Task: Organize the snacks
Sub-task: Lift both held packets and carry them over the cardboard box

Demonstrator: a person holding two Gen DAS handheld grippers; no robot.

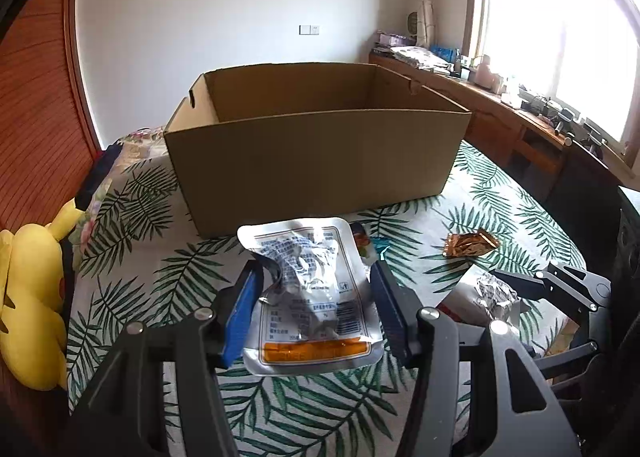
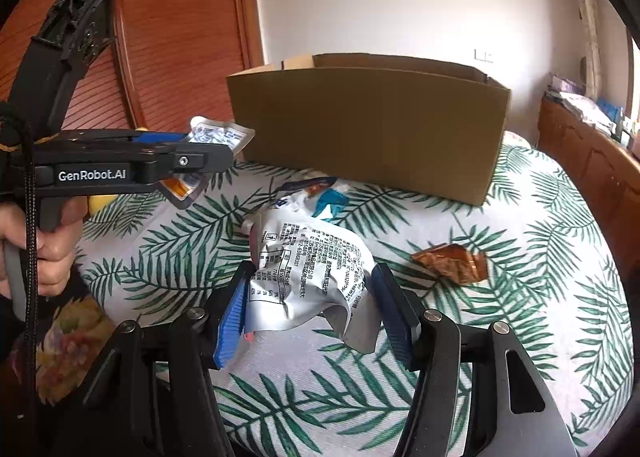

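L gripper (image 1: 316,293): your blue pads sit either side of a silver pouch w/ orange band (image 1: 310,293); pads press its crumpled edges, so it is clamped. In the R wrist view the same gripper (image 2: 200,155) is seen side-on, lifted above the cloth, pouch (image 2: 218,137) sticking out past the fingers, "GenRobot.AI" on its body.
L hand (image 2: 52,241): wrapped round the grip handle, lower left of R wrist view.
R gripper (image 2: 312,297): your pads flank a crumpled white printed packet (image 2: 312,269); both pads touch its sides, so it is held. From the L wrist view this gripper (image 1: 560,289) shows at the right edge, side-on, w/ the packet (image 1: 492,293) at its tips, low over the cloth.
Cardboard box (image 1: 316,161): open-topped, upright, at the far side of the table; inside floor not visible from either cam. Also (image 2: 372,125).
Brown foil wrapper (image 1: 472,243): lies flat on the cloth, right of centre, apart from the box and from both grippers. Also (image 2: 452,261).
Blue/white snack packet (image 2: 316,193): lies on the cloth btwn the box front and the white packet; partly hidden behind the pouch in L wrist view.
Tablecloth (image 1: 304,409): white w/ green leaf print, covers the table under everything.
Yellow plush toy (image 1: 32,297): at the left table edge, beside the cloth.
Wooden sideboard (image 1: 500,113): along the window wall, cluttered w/ small items too small to ID.
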